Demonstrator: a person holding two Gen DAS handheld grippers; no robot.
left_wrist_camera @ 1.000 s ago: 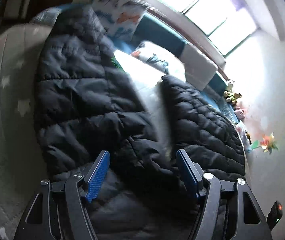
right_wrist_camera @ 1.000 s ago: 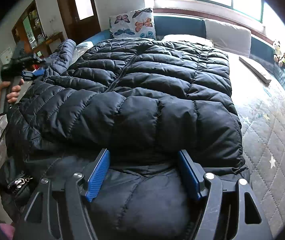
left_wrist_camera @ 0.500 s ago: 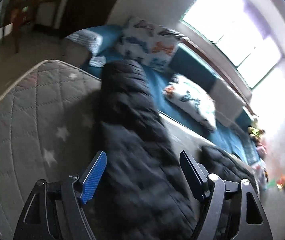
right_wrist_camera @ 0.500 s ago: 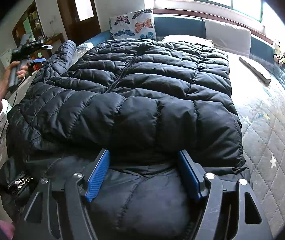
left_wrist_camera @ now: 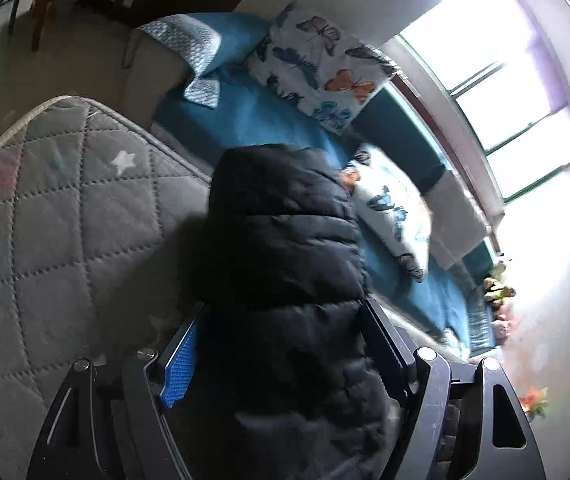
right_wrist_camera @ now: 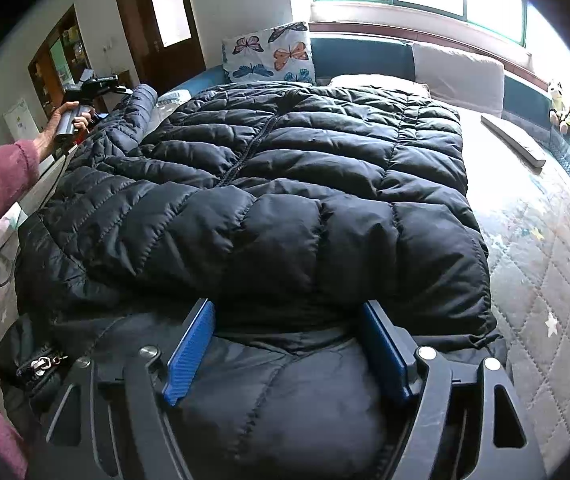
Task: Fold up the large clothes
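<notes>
A large black puffer jacket [right_wrist_camera: 285, 200] lies spread on the quilted grey mattress [right_wrist_camera: 557, 264], zipper up the middle. My right gripper [right_wrist_camera: 287, 344] is open, hovering over the jacket's near hem with fabric between its wide jaws. My left gripper [left_wrist_camera: 281, 344] is open around the jacket's left sleeve [left_wrist_camera: 285, 232], which runs forward between its blue pads; it is not pinched. In the right wrist view the left gripper [right_wrist_camera: 97, 86] is held up at the far left by the sleeve end [right_wrist_camera: 141, 100].
Butterfly pillows [right_wrist_camera: 271, 54] and a teal headboard bench [right_wrist_camera: 361, 60] sit at the bed's far end. Stuffed toys [right_wrist_camera: 569, 112] line the right side. A flat grey bar [right_wrist_camera: 513, 140] lies on the mattress. The mattress edge [left_wrist_camera: 13, 128] drops to the floor at left.
My left gripper has moved up along the left sleeve toward its end, away from the jacket body. The right gripper and jacket body have stayed still.
</notes>
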